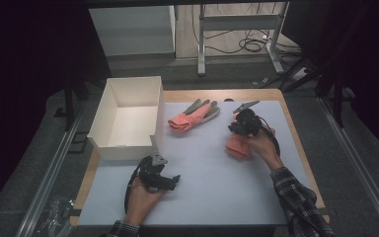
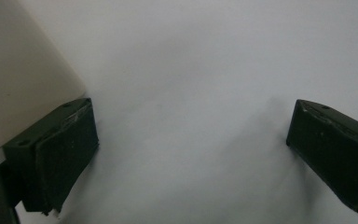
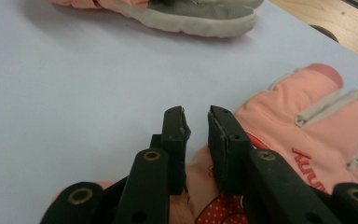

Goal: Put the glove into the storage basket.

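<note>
box (image 1: 126, 118) left, gloves (image 1: 194, 116) right, on table (image 1: 212, 182)

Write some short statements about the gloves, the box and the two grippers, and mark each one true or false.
1. The white box holds a glove. False: it is empty.
2. The right gripper is over a pink glove. True.
3. The left gripper has its jaws wide apart with nothing between them. True.
4. Both gloves lie stacked together. False: the second glove lies apart, nearer the box.
5. The left gripper rests inside the box. False: it is on the mat beside it.
</note>
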A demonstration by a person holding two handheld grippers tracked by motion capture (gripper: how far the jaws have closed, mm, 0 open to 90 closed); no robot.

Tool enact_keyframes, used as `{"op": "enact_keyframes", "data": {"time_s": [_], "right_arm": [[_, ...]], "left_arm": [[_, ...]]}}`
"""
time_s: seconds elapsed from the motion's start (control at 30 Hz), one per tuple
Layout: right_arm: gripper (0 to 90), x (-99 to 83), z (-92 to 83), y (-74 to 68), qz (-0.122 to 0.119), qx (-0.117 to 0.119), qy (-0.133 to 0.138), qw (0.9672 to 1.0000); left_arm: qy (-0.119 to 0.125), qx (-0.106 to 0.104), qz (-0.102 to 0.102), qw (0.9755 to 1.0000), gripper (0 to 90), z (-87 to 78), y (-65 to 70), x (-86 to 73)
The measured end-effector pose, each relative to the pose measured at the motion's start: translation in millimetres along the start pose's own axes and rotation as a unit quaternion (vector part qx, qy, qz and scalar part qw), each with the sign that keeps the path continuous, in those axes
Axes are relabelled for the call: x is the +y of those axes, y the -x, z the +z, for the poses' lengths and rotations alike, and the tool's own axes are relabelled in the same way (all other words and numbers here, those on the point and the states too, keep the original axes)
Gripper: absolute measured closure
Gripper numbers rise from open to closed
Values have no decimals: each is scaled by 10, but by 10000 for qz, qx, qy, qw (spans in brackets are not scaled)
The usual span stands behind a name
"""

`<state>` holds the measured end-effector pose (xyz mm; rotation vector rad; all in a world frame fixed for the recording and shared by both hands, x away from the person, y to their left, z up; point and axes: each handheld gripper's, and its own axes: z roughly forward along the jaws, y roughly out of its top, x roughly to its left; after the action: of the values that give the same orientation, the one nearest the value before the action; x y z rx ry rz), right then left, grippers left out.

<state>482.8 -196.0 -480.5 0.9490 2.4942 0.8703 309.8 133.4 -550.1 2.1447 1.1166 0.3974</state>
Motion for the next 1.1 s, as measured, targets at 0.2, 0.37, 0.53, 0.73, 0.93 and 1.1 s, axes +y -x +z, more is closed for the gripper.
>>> {"op": "enact_keyframes", "data": {"time_s": [0.2, 0.37, 0.53, 0.73, 0.93, 1.1], "right_arm": [[666, -54, -94, -17, 94, 119, 90, 9998], [599, -91, -261, -150, 22, 155, 81, 9998], [479, -195, -317, -321, -138, 68, 110, 9998], [448, -315, -456, -535, -317, 94, 152, 9993], [448, -412, -604, -683, -387, 191, 177, 9989], [425, -537, -610, -704, -457, -67, 61, 9989]], "left_arm": [[-2, -3, -1, 10000, 18, 0, 0, 0], [-2, -1, 1, 10000, 18, 0, 0, 0], [-1, -1, -2, 10000, 18, 0, 0, 0], [2, 1, -4, 10000, 18, 1, 1, 0], [1, 7, 7, 10000, 18, 0, -1, 0], [0, 6, 10, 10000, 18, 0, -1, 0]]}}
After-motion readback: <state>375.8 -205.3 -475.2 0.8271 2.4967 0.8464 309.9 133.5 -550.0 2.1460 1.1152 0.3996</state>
